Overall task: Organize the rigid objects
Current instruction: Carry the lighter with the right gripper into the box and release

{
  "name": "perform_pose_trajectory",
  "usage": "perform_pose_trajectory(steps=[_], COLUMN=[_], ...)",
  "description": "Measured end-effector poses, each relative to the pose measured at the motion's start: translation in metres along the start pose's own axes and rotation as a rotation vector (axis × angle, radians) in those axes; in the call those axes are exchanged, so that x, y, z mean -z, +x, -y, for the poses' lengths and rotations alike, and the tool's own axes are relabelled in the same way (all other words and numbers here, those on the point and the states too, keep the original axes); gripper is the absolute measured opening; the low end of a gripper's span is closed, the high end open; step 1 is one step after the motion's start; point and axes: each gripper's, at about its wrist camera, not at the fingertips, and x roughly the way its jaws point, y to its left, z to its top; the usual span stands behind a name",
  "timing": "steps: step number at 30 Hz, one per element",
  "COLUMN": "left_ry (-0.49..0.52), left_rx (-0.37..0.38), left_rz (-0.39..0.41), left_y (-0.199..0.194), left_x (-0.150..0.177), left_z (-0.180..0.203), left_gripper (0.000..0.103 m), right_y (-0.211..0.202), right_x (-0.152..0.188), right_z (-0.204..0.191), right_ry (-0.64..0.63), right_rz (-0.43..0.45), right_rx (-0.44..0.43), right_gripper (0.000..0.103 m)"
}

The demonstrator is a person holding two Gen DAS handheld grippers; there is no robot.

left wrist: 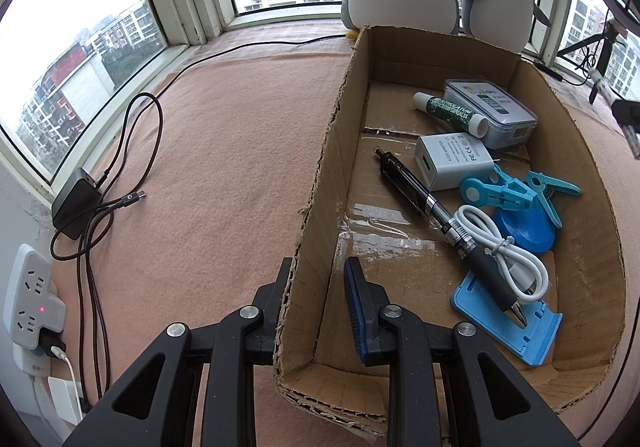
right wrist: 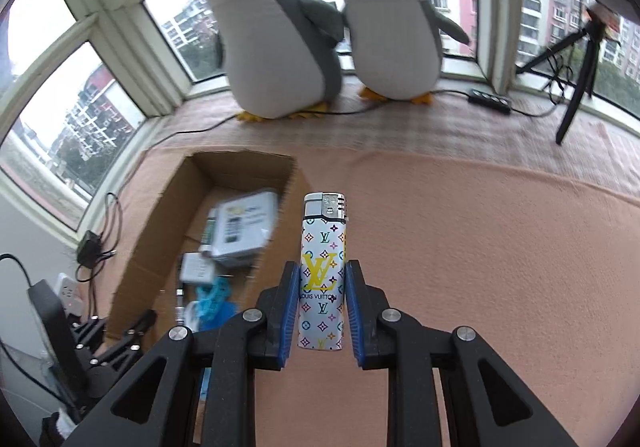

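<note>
Right gripper (right wrist: 320, 311) clamped on upright lighter (right wrist: 323, 271), white body, coloured monogram print, big yellow logo, silver cap, held above pink blanket (right wrist: 480, 247) just right of cardboard box (right wrist: 160, 231), left gripper (left wrist: 316, 303) pinching box's left wall, pen (left wrist: 444, 223) inside box.

Two plush penguins (right wrist: 332, 31) on the sill, a tripod (right wrist: 576, 59), a wall power strip (left wrist: 30, 295)
</note>
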Motion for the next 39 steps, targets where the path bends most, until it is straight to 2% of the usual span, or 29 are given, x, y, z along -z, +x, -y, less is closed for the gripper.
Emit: perform_pose_trajectory(steps=[11,21,39], left_ry=[0.000,-0.007,-0.009], left_rx=[0.000,0.001,0.001], left_rz=[0.000,0.001,0.002], left_y=[0.000,0.000,0.000], left_x=[0.000,0.000,0.001], left_z=[0.000,-0.001,-0.002], left_gripper=[0.025,0.025,0.025], right_y=[0.001,0.024,0.042], right_x=[-0.006,-0.001,-0.002], right_z=[-0.057,-0.100,-0.113], right_ry=[-0.085,-0.166,-0.210], right_rz=[-0.002,-0.045,-0.068], right_rx=[-0.091,-0.119,-0.101], right_gripper=[0.021,0.021,0.021])
